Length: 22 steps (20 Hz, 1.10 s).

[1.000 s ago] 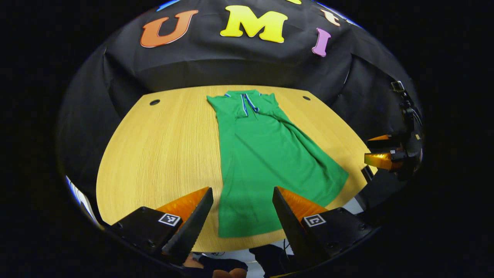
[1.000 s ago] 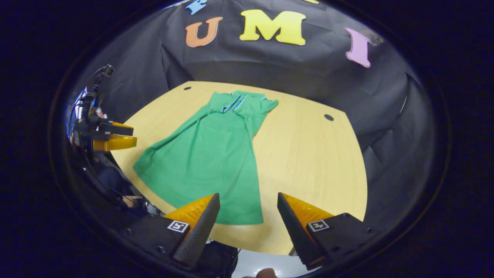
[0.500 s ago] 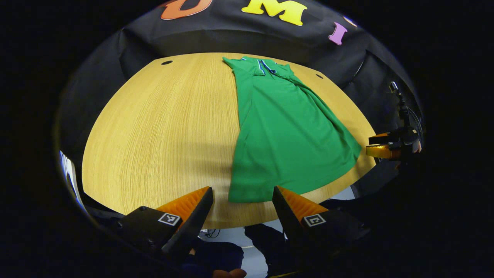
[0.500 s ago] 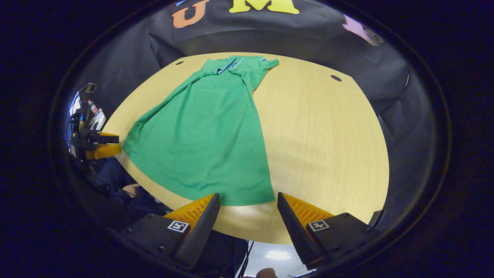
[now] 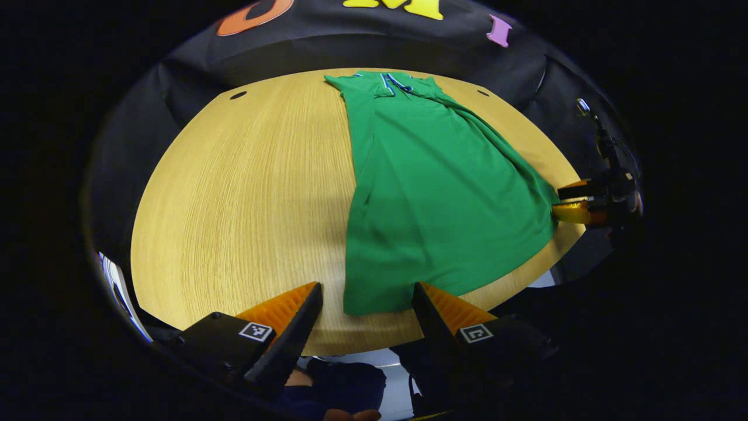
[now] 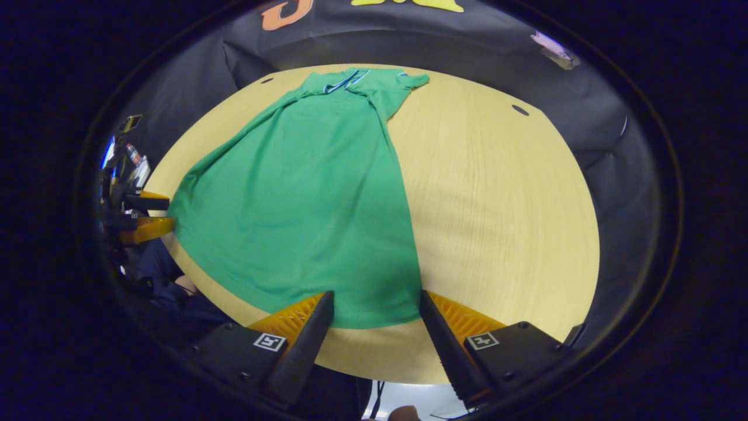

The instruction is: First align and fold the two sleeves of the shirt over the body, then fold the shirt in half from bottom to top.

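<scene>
One green shirt (image 5: 432, 193) on the table (image 5: 245, 199), collar (image 6: 347, 79) at the far edge, hem at the near edge, sleeves already folded in over the body. Two grippers, both poised at the hem corners. Left gripper (image 5: 365, 310) with fingers spread wide, straddling the near left corner of the hem; nothing gripped yet. Right gripper (image 6: 374, 316) likewise released, fingers apart on either side of the near right corner; also seen at the shirt's edge in the left gripper view.

Risks from here, as a judgement: pinching only the top layer, so the folded sleeves slip out when the hem lifts. Closing on too little cloth at a corner, so it pulls free mid-fold. Lifting the two corners unevenly, leaving the fold skewed and the hem off the shoulders. Dragging rather than lifting, bunching the body toward the collar. Hem close to the table's near edge, so a low approach could catch the edge.
</scene>
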Tool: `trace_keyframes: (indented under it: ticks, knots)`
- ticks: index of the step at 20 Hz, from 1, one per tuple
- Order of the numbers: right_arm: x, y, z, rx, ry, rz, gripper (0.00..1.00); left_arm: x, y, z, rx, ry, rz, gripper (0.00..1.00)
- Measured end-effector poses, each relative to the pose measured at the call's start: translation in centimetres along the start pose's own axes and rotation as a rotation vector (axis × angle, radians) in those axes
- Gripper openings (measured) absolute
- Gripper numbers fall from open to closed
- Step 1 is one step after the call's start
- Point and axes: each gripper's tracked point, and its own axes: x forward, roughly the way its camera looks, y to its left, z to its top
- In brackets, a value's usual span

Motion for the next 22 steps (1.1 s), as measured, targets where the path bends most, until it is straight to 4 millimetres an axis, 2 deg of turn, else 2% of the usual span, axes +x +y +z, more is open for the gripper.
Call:
trace_keyframes:
  ticks: [7, 8, 10, 11, 12, 13, 15, 16, 17, 18, 20, 22]
  knots:
    - [0.0, 0.1, 0.0, -0.003, 0.006, 0.002, 0.96, 0.3, -0.2, 0.2, 0.009, 0.009, 0.028, 1.0]
    - [0.0, 0.0, 0.0, -0.006, 0.006, 0.004, 0.94, 0.3, -0.2, 0.1, 0.008, 0.018, 0.031, 1.0]
    - [0.1, 0.1, 0.3, -0.015, -0.008, 0.008, 0.96, 0.4, -0.7, 0.3, -0.008, 0.029, 0.034, 0.98]
    - [0.1, 0.1, 0.2, -0.018, -0.006, 0.01, 0.8, 0.4, -1.2, 0.3, -0.002, 0.032, 0.031, 0.89]
    - [0.1, 0.0, 0.2, -0.02, -0.003, 0.012, 0.64, 0.7, -1.8, 0.3, 0.013, 0.036, 0.025, 0.76]
    - [0.1, -0.1, 0.5, -0.023, -0.012, 0.011, 0.64, 0.9, -2.5, 0.5, 0.024, 0.042, 0.01, 0.66]
    - [0.2, -0.2, 0.5, 0.01, -0.032, 0.003, 0.1, 0.7, -3.4, 0.6, 0.023, 0.05, 0.002, 0.33]
    - [0.3, -0.2, 0.5, -0.009, -0.03, 0.002, 0.1, 0.7, -3.9, 0.7, 0.009, 0.047, -0.014, 0.19]
    - [0.2, -0.1, 0.6, -0.01, -0.037, 0.002, 0.1, 0.7, -4.6, 0.8, -0.017, 0.039, -0.048, 0.1]
    - [0.3, -0.1, 0.7, -0.009, -0.022, 0.0, 0.0, 0.5, -5.2, 0.9, -0.042, 0.039, -0.077, 0.05]
    - [-0.2, 0.3, 0.9, 0.023, -0.004, 0.047, 0.03, 0.4, -5.6, 1.0, -0.069, 0.037, -0.115, 0.03]
    - [-1.2, 0.3, 1.7, 0.134, -0.012, 0.099, 0.02, -0.7, -5.6, 1.5, -0.09, 0.019, -0.146, 0.04]
